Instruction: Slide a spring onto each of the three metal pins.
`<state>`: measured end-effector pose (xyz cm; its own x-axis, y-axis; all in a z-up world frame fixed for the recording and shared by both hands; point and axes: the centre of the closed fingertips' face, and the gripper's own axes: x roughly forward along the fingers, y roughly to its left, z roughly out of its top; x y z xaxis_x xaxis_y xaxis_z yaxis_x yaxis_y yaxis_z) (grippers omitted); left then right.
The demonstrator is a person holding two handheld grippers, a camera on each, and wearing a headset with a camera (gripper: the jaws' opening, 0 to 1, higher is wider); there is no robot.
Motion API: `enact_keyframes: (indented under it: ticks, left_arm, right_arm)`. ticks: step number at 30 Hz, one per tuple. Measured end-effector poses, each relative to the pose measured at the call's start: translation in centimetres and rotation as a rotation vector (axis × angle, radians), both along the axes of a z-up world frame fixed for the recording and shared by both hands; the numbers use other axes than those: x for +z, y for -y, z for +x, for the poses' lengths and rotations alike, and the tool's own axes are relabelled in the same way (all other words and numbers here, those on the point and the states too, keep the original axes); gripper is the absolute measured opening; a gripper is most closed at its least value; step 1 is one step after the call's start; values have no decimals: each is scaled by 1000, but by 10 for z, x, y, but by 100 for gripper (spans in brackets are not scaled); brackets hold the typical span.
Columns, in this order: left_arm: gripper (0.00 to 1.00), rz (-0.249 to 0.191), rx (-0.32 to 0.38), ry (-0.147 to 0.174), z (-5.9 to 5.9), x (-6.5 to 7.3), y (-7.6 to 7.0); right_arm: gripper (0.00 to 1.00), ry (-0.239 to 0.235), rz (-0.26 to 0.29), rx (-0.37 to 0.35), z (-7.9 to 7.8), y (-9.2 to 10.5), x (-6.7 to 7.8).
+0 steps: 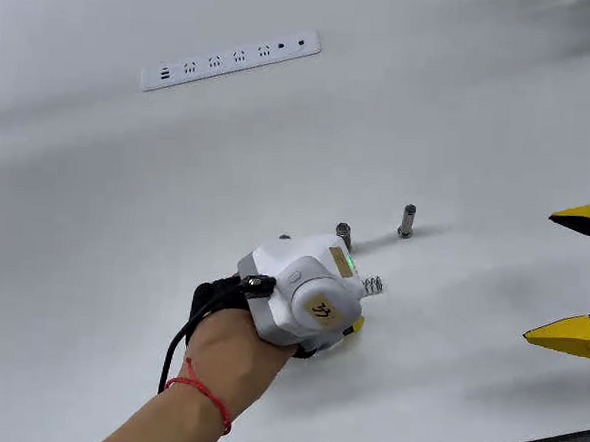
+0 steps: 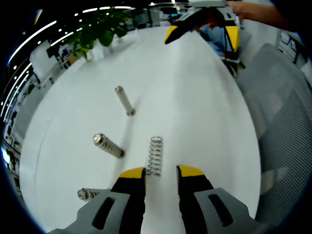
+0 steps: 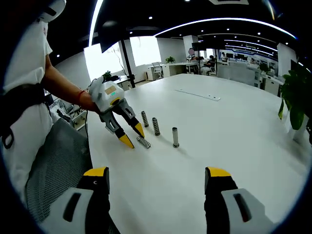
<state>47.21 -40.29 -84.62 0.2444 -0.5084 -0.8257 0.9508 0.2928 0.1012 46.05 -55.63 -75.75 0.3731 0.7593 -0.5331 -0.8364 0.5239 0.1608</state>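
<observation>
White table [image 2: 209,117]: left gripper [image 2: 161,170] jaws narrowly open, flanking loose spring [image 2: 155,154].

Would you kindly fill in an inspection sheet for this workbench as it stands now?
Surface: white table, unmarked.
Job's things: first pin and second pin carry springs; third pin bare; loose spring lying flat.
Clutter: power strip.
Grippers: left hand-held gripper open, tips at the loose spring; right hand-held gripper open, held clear.
Cables: black cable at the left wrist.
Surroundings: plant, mesh chair, open office.
</observation>
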Motion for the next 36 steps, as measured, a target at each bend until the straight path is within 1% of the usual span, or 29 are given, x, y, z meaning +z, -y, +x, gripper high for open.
enact_keyframes:
  ticks: [2, 4, 7, 10, 12, 14, 16, 21, 23, 28, 36]
  left_arm:
    - [25, 2, 13, 0, 0, 0, -2]
    - [23, -9, 33, -20, -2, -1, -2]
    - [21, -8, 28, -16, -2, -2, 0]
    - [19, -8, 39, -25, -2, -2, 0]
    - [15, -13, 39, -32, -3, -3, 1]
    - [14, -13, 43, -29, -2, -3, 1]
    - [14, -15, 50, -34, -2, -3, 0]
    - [12, -10, 44, -27, -1, -4, 0]
    - [12, -13, 46, -31, 0, -3, -1]
    - [11, -14, 35, -27, 0, -3, 0]
    - [11, -24, 35, -42, -3, -3, -1]
  right_arm:
    - [82, 1, -5, 4, -1, 2, -1]
    - [82, 1, -12, 6, -2, 4, -3]
    - [83, 1, -14, 7, -3, 6, -3]
    - [84, 3, -13, 8, -4, 8, -3]
    - [84, 2, -15, 7, -5, 9, -4]
    - [85, 4, -12, 5, -5, 10, -3]
    - [85, 5, -8, 3, -5, 11, -4]
    - [87, 4, -8, 6, -6, 11, -9]
    - [87, 5, -7, 8, -6, 10, -10]
    - [87, 4, 0, 5, -6, 8, -9]
    - [86, 4, 3, 11, -6, 1, -7]
